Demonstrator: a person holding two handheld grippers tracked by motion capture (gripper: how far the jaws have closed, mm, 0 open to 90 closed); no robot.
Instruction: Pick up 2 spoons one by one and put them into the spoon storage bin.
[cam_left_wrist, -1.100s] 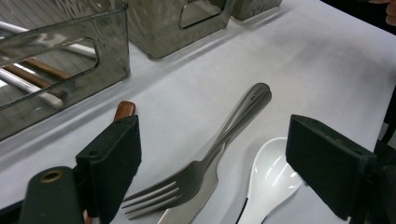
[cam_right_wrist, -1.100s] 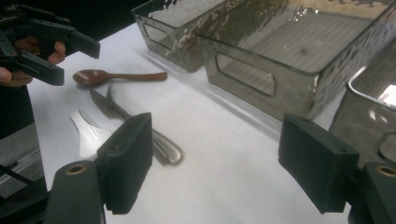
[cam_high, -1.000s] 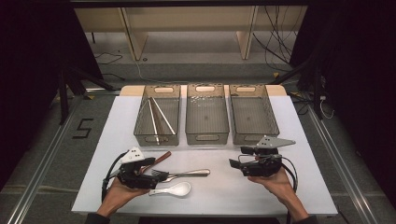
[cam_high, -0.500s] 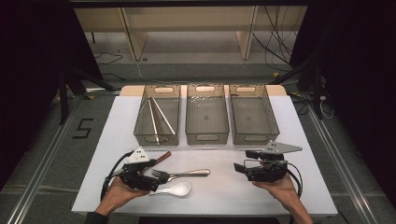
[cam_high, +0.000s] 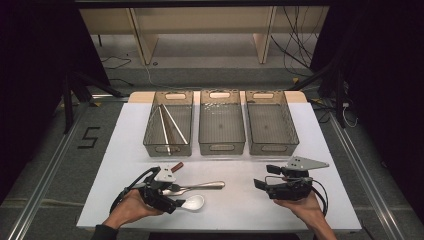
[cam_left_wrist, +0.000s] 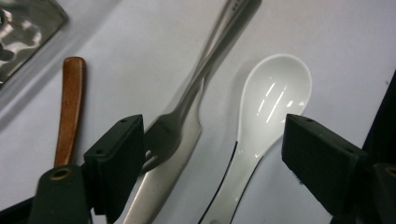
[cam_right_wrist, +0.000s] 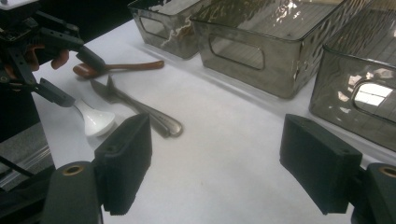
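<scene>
A white ceramic spoon (cam_high: 194, 202) (cam_left_wrist: 275, 93) lies on the white table near the front edge. Beside it lies metal cutlery (cam_high: 200, 186) (cam_left_wrist: 187, 116), and behind that a brown wooden handle (cam_high: 176, 165) (cam_left_wrist: 70, 107). My left gripper (cam_high: 175, 196) (cam_left_wrist: 212, 163) is low over them. Its jaws have just been closing a little but stand wide, with the spoon's handle and the metal cutlery between them, and the pads touch neither. My right gripper (cam_high: 263, 176) (cam_right_wrist: 219, 172) hovers open at the front right, with bare table between its jaws.
Three clear trays stand in a row at the back: the left tray (cam_high: 167, 149) holds chopsticks (cam_high: 170, 122), while the middle tray (cam_high: 221, 147) and the right tray (cam_high: 272, 147) look bare. The left gripper (cam_right_wrist: 77, 80) is also in the right gripper view.
My left gripper has shifted a little to the right, over the spoon and cutlery. The right gripper has eased slightly toward the front edge.
</scene>
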